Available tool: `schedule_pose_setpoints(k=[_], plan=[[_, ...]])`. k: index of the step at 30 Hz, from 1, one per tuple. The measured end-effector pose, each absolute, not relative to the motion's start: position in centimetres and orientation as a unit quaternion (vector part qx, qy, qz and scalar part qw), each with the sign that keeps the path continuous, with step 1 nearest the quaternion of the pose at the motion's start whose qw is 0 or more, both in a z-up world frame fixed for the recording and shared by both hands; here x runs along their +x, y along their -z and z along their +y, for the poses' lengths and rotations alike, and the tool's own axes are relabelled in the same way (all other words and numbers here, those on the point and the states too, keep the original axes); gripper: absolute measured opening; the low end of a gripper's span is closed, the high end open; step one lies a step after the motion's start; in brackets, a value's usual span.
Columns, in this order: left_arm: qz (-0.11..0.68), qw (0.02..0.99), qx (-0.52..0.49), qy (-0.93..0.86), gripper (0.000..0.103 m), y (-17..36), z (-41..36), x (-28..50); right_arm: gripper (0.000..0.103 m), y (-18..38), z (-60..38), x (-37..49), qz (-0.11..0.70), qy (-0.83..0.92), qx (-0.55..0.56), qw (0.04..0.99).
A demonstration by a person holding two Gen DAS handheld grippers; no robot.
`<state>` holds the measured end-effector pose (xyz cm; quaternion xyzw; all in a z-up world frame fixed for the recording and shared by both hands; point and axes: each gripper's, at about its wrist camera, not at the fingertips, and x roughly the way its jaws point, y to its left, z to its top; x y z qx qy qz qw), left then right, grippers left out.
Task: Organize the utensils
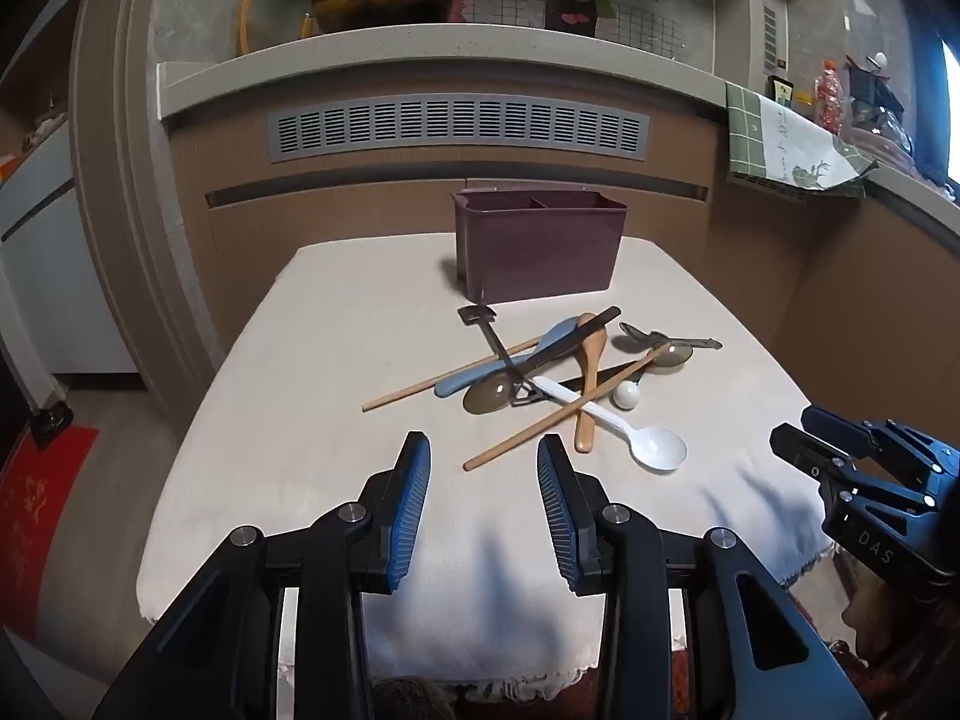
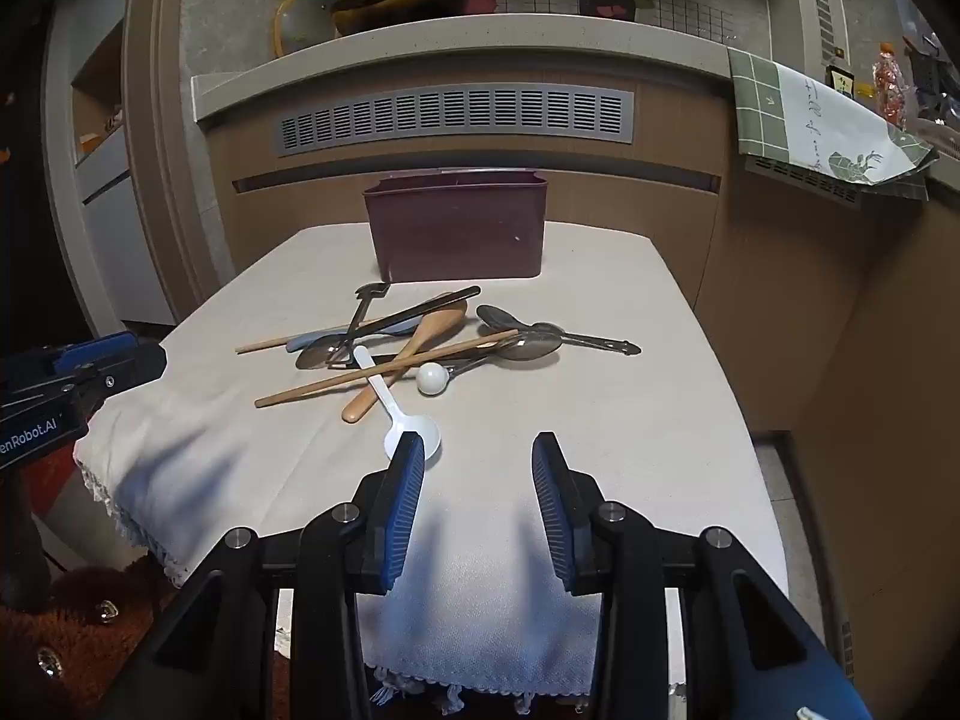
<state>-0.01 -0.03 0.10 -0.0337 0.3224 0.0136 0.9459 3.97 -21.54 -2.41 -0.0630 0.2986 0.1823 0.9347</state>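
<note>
While both tools hover spread and empty over the near edge of the cloth-covered worktop (image 2: pixel 660 372), the right tool (image 2: pixel 474 456) sits nearest the white plastic spoon (image 2: pixel 414 426), whose bowl lies just ahead of its left finger, handle running away up-left into the heap. Left tool (image 1: pixel 483 456) is further back. Beyond, the maroon holder (image 1: pixel 540 252) seems two-compartmented.
</note>
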Motion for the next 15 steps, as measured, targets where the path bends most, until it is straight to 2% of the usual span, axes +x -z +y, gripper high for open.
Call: schedule_pose_setpoints(k=[4,15], plan=[[0.297,0.954,-0.020,-0.017,0.038,-0.2,-0.3,-0.6,0.035,2.7,-21.4,4.0,0.308,-0.185,-0.062,0.931],[0.308,0.951,-0.016,-0.022,0.038,-0.4,-0.5,-0.4,0.035,2.5,-21.7,4.0,0.302,-0.181,-0.065,0.934]])
